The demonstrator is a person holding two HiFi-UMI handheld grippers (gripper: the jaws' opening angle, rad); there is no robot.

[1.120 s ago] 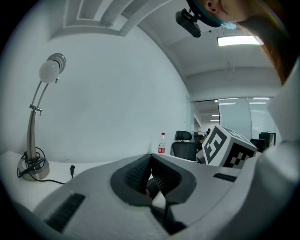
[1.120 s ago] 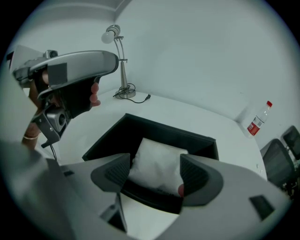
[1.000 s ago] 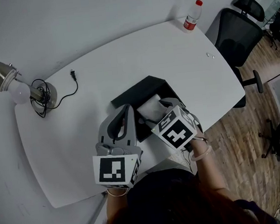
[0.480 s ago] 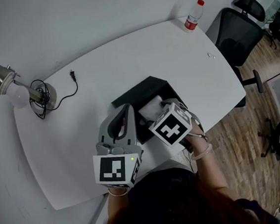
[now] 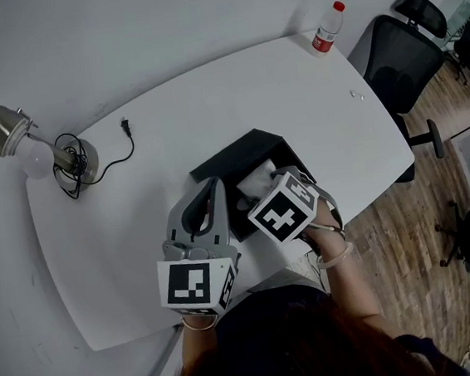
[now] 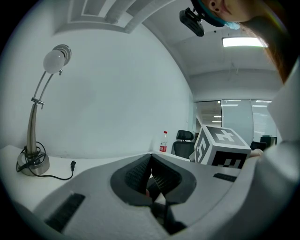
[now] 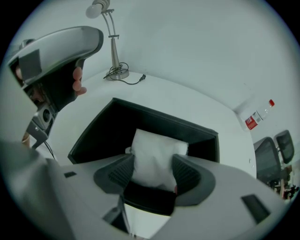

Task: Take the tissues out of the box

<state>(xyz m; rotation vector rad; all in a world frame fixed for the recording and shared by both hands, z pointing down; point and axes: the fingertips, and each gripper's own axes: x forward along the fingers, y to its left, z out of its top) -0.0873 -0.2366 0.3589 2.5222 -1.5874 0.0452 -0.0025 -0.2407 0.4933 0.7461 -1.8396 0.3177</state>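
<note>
Tissues (image 7: 157, 152) look soft, light and crushable, upright in black box (image 7: 105, 129), best pinched on the flanks, where right gripper (image 7: 154, 169) is closing; left gripper (image 6: 151, 174) clamped together, empty

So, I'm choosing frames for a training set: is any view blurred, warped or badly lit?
Head view: sharp, with flat soft light on the table and some wide-angle bending toward the edges. Left gripper view: strong fisheye, the ceiling light glares, and the near foreground is soft. Right gripper view: fisheye with dark corners, and the tissue is bright but sharp.
</note>
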